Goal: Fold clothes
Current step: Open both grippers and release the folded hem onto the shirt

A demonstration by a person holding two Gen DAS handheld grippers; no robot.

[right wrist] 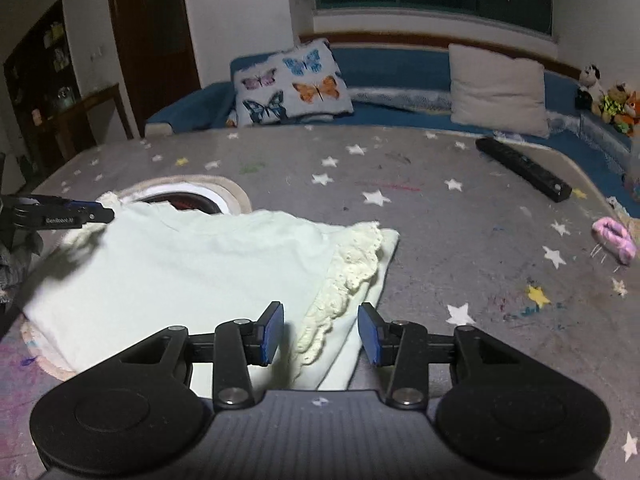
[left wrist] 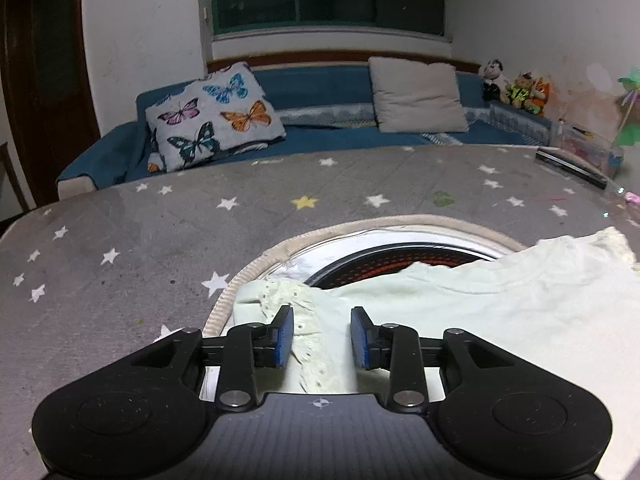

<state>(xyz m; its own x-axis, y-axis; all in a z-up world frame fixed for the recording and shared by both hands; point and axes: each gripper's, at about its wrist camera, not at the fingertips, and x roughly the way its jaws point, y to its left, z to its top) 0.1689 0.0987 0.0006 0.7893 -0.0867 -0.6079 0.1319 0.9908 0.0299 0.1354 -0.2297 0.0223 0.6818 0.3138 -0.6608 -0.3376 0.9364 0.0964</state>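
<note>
A pale green garment (right wrist: 200, 264) with lace-trimmed sleeves lies spread on the grey star-patterned table cover (right wrist: 440, 216). My left gripper (left wrist: 322, 334) is open, its blue pads either side of the left lace sleeve (left wrist: 308, 320). My right gripper (right wrist: 320, 330) is open, its pads either side of the right lace sleeve (right wrist: 344, 276). The left gripper also shows at the far left of the right wrist view (right wrist: 60, 214), at the garment's other end. The garment (left wrist: 480, 304) partly covers a round hole in the cover.
A round opening with a cream rim (left wrist: 360, 228) and a dark burner inside sits under the garment. A black remote (right wrist: 524, 168) and a pink scrunchie (right wrist: 614, 238) lie on the table's right. A blue sofa with a butterfly cushion (left wrist: 212, 116) stands behind.
</note>
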